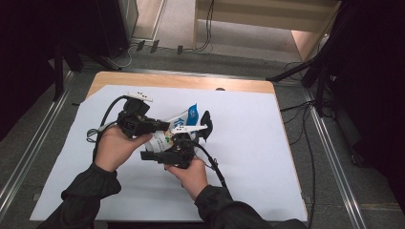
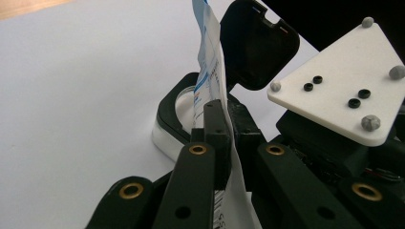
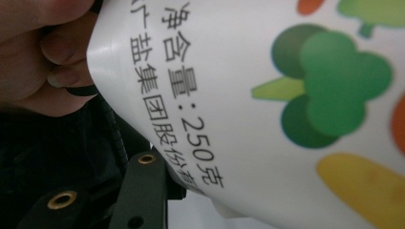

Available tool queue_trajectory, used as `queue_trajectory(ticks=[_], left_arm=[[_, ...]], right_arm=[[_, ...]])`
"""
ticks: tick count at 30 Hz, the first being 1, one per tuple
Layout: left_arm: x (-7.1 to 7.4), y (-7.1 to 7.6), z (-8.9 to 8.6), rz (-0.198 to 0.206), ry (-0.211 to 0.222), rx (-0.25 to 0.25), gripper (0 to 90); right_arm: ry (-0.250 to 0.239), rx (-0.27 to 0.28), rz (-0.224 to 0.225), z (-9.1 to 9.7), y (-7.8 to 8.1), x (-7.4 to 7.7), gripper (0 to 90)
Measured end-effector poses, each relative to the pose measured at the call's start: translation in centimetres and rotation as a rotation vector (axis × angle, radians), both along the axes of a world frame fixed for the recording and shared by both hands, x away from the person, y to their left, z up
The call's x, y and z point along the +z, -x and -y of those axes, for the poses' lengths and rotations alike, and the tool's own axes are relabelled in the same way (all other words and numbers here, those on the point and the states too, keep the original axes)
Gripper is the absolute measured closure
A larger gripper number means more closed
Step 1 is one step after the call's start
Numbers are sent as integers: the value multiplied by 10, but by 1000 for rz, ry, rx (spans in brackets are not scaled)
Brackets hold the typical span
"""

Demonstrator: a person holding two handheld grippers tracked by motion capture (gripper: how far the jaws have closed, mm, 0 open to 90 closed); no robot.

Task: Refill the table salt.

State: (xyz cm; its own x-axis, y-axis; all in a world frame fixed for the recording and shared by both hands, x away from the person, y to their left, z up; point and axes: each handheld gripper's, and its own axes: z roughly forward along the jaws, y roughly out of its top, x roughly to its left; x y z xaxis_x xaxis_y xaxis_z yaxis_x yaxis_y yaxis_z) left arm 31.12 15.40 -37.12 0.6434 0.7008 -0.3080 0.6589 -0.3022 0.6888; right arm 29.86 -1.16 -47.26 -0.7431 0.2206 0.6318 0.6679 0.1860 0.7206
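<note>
Pouch [image 1: 177,125]: white printed bag held above the white sheet [image 1: 248,143], between both grippers.
Left gripper [image 1: 157,127]: jaws clamped on the pouch's edge.
Right gripper [image 1: 154,156]: jaws apart, beside the pouch's lower end.

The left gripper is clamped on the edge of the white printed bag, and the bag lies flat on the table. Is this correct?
Not fully. The left gripper is clamped on the white printed bag, but the bag does not lie flat: the high view shows it held up above the white sheet, between both grippers.
</note>
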Motion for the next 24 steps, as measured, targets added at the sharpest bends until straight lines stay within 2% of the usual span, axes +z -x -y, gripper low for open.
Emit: queue_trajectory(ticks=[6, 24], left_arm=[[-1, -1, -1, -8, 15, -3, 892], [5, -1, -1, -16, 12, -7, 892]], right_arm=[[-2, 1, 5, -1, -1, 0, 605], [-20, 11, 28, -4, 0, 3, 575]])
